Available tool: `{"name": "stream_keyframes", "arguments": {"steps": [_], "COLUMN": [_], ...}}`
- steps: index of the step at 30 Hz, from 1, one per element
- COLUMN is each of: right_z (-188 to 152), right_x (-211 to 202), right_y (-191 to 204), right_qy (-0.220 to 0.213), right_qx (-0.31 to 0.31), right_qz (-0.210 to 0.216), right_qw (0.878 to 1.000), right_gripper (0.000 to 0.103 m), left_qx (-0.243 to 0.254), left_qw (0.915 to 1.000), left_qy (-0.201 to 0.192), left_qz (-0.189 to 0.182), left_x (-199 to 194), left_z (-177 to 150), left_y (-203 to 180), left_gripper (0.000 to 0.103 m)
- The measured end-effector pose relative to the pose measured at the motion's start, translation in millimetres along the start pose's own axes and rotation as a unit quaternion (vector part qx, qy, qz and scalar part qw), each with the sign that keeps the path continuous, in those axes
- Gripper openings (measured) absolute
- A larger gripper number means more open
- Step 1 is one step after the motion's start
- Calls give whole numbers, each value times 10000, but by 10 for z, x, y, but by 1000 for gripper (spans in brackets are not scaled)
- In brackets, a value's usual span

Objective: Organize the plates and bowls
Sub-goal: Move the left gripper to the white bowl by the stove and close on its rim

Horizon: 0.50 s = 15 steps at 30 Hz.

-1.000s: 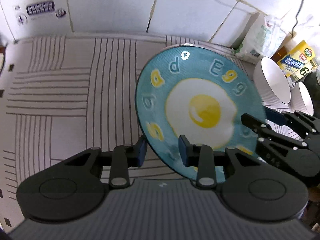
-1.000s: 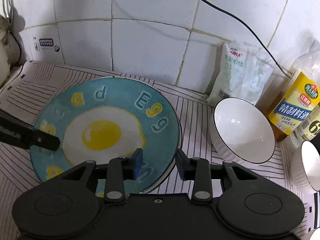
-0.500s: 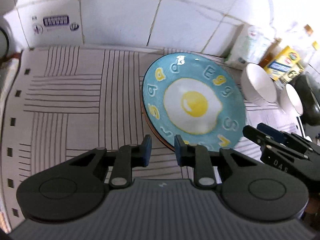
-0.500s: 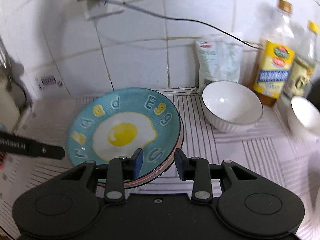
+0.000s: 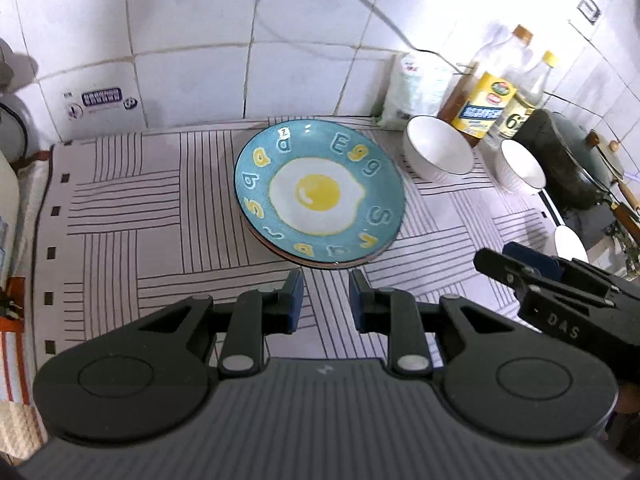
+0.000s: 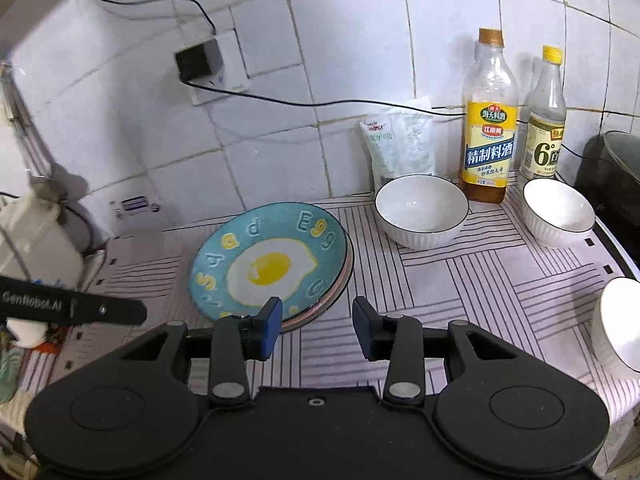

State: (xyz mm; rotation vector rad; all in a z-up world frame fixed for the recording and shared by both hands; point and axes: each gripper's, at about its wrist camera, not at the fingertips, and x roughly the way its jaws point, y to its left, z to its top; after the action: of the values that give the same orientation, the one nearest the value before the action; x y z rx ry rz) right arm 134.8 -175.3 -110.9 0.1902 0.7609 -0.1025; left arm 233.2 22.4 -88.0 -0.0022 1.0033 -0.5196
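White wall tiles back a bench covered by a pale cloth with dark line blocks (image 5: 132, 216). Toward its back edge, a round teal plate printed with a fried egg (image 5: 319, 197) tops a stack of plates; three white ribbed bowls (image 6: 421, 210) stand right of it. The left gripper (image 5: 326, 294) hovers before the stack, jaws narrowly parted, empty. The right gripper (image 6: 316, 322), jaws just opening wider, holds nothing.
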Motion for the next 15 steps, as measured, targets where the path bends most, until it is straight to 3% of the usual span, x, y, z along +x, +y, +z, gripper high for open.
{"name": "stream_keyframes", "arguments": {"steps": [7, 15], "right_z": [-137, -279], "right_x": [-471, -746], "right_y": [-186, -637], "right_qy": [-103, -350], "right_qx": [-237, 33], "right_qz": [-346, -698], "right_qw": [9991, 9969], "right_gripper": [50, 57], "left_qx": [153, 543], "left_qw": [9997, 9978], "left_qy": [-48, 112], "left_qz": [-181, -376], "left_x": [-213, -53], "left_z": [-119, -271], "left_y": [-252, -790], "left_gripper": [27, 36]}}
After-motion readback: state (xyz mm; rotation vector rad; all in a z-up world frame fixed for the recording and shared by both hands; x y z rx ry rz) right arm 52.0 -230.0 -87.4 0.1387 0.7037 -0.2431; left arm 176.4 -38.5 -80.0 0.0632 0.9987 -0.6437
